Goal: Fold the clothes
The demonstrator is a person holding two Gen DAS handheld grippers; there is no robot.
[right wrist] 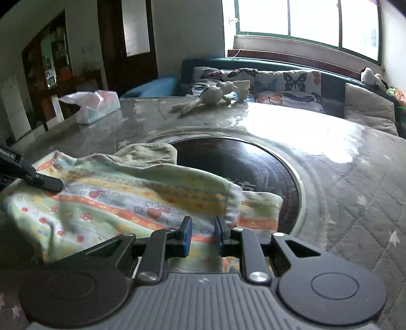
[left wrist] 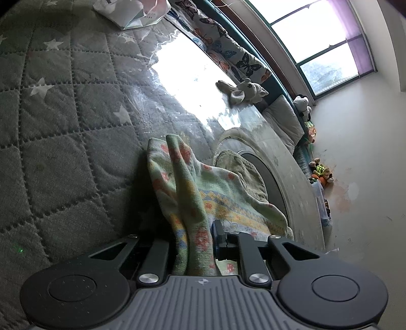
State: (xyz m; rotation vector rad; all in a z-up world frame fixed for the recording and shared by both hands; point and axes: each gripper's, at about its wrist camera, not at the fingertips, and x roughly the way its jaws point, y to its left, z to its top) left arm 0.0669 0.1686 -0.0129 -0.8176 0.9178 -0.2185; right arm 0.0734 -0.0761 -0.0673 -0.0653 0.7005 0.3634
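Cloth (right wrist: 121,200) with a flower print lies spread on the quilted table cover (left wrist: 63,132), its far edge reaching over the dark round plate (right wrist: 243,162) set into the table. Left gripper (left wrist: 195,243) is clamped on a bunched fold of this cloth. Right gripper (right wrist: 203,237) hovers over the cloth's near edge, fingers apart, gripping nothing. A toy rabbit (right wrist: 213,95) lies beyond the plate.

window (right wrist: 304,17) backlight | tabletop (right wrist: 291,127) glare | fisheye edges dark, warped
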